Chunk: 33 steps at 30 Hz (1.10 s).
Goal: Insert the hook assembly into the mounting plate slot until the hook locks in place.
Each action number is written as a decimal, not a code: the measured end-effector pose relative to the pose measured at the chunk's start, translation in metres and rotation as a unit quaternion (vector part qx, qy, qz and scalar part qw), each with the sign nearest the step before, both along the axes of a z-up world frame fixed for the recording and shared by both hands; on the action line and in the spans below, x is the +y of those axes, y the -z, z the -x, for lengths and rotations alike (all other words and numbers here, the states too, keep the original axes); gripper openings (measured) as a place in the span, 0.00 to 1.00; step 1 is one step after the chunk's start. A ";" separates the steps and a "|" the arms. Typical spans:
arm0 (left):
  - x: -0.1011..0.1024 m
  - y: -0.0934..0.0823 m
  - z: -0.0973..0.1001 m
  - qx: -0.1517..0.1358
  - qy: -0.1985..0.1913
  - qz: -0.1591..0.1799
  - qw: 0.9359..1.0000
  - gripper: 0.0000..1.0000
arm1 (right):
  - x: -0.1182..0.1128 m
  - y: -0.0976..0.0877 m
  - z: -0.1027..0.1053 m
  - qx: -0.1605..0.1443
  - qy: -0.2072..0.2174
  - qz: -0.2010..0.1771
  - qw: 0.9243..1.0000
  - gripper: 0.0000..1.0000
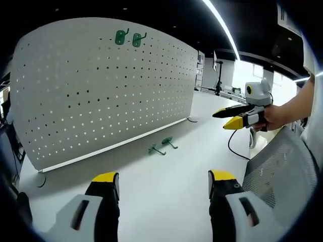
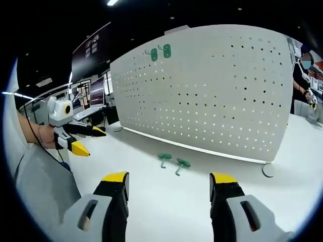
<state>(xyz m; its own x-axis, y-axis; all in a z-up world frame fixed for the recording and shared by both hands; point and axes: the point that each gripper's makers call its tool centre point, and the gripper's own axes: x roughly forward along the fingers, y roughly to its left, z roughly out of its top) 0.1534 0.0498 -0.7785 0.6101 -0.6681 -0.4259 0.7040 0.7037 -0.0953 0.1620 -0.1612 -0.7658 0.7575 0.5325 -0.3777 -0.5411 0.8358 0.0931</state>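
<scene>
A white pegboard (image 1: 101, 91) (image 2: 212, 91) stands upright on the white table. Two green hooks (image 1: 129, 38) (image 2: 160, 52) hang near its top edge. Two more green hooks (image 1: 162, 145) (image 2: 172, 162) lie loose on the table in front of the board. My left gripper (image 1: 164, 184) is open and empty, well short of the loose hooks. My right gripper (image 2: 169, 185) is also open with nothing between its jaws, a little short of the loose hooks. The right gripper (image 1: 228, 117) shows in the left gripper view, the left gripper (image 2: 88, 141) in the right gripper view.
A grey mesh chair back (image 1: 275, 171) (image 2: 43, 181) stands at the table's near side between the hands. A black cable (image 1: 234, 148) trails across the table. Desks and monitors (image 2: 93, 98) fill the background, and a person (image 2: 303, 80) stands past the board's edge.
</scene>
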 end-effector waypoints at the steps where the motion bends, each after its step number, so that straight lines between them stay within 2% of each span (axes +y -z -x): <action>1: 0.000 0.000 0.000 0.000 0.001 0.000 1.000 0.74 | 0.000 0.001 0.001 0.001 0.000 0.000 1.000 0.63; 21: 0.003 0.008 0.002 0.016 0.007 -0.004 1.000 0.75 | -0.001 0.007 0.010 0.021 -0.010 0.007 1.000 0.64; 33: -0.006 0.000 -0.004 0.011 0.020 -0.003 1.000 0.75 | 0.000 0.007 0.011 0.023 -0.010 0.005 1.000 0.63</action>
